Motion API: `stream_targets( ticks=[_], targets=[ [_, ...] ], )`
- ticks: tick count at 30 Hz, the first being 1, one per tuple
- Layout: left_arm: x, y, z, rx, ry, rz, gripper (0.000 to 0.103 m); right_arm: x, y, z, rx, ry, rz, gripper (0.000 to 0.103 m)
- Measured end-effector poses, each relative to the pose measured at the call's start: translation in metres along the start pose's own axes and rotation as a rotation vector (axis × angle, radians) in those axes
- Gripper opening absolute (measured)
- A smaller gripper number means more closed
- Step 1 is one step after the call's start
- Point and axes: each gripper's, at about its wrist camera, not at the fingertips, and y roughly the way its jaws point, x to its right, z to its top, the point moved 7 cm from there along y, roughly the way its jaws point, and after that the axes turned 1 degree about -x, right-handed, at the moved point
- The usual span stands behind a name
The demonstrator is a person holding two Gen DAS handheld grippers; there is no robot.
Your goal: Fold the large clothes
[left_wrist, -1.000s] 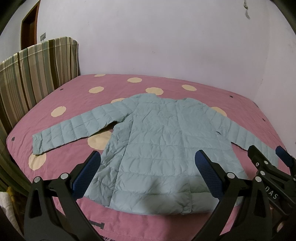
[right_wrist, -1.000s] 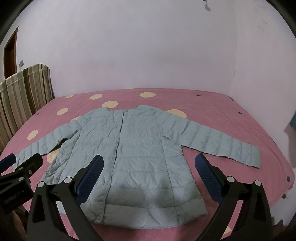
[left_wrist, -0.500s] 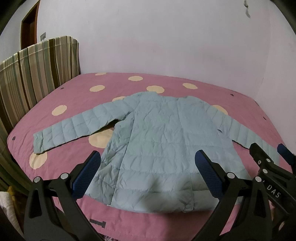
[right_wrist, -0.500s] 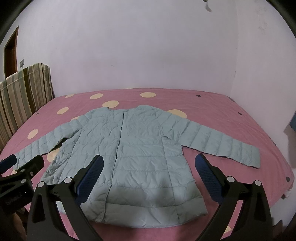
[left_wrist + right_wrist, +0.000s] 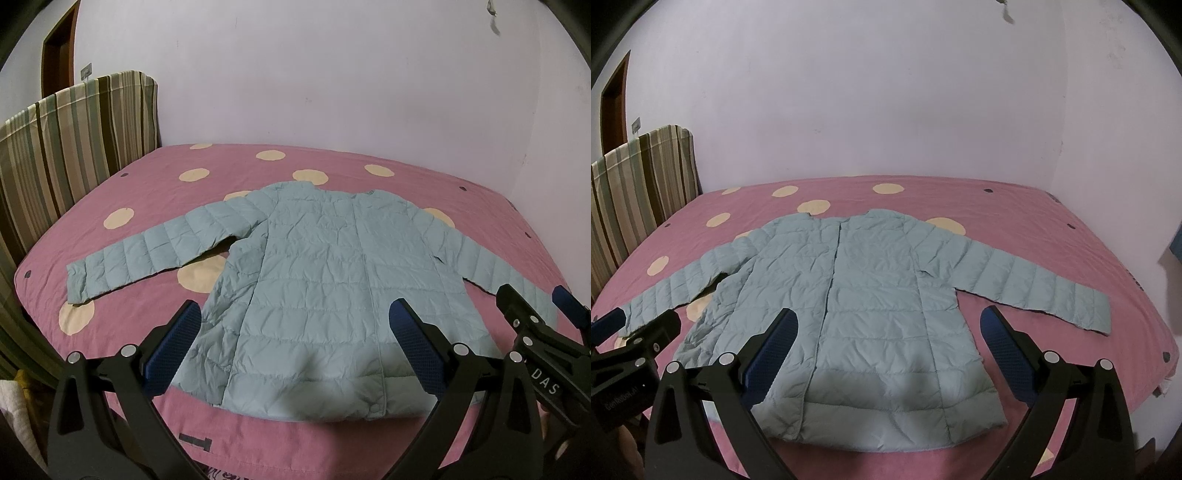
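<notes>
A pale blue quilted jacket (image 5: 332, 273) (image 5: 857, 295) lies flat on the bed, front up, both sleeves spread out to the sides. Its hem is nearest to me and its collar points at the far wall. My left gripper (image 5: 295, 332) hovers open above the hem, nothing between its blue-padded fingers. My right gripper (image 5: 886, 332) is open too, above the hem's right half, holding nothing. The right gripper (image 5: 543, 314) shows at the right edge of the left wrist view. The left gripper (image 5: 631, 328) shows at the left edge of the right wrist view.
The bed (image 5: 147, 177) has a pink cover with cream dots and fills the corner between two pale walls. A striped headboard (image 5: 74, 147) stands at the left. A brown door frame (image 5: 55, 55) is behind it. The bed's near edge (image 5: 258, 435) lies just below the hem.
Both grippers have drawn slightly back and up, so the jacket sits a little lower in each view. The jacket has not moved and both grippers stay open.
</notes>
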Motion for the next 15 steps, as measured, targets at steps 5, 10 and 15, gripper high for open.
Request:
stream_targets(
  ticks=[5,10,15],
  targets=[
    [0.0000,0.0000,-0.0003,-0.001,0.000,-0.001,0.101,-0.0017,-0.0012,-0.0004,0.001,-0.002,0.000,0.098],
    [0.0002,0.0000,-0.0003,0.000,0.000,-0.001,0.101,-0.0014,-0.0017,-0.0002,0.001,-0.003,0.000,0.098],
    [-0.0001,-0.0003,-0.0016,-0.001,-0.002,0.000,0.101,-0.0010,-0.0020,-0.0001,0.001,-0.003,-0.001,0.098]
  ],
)
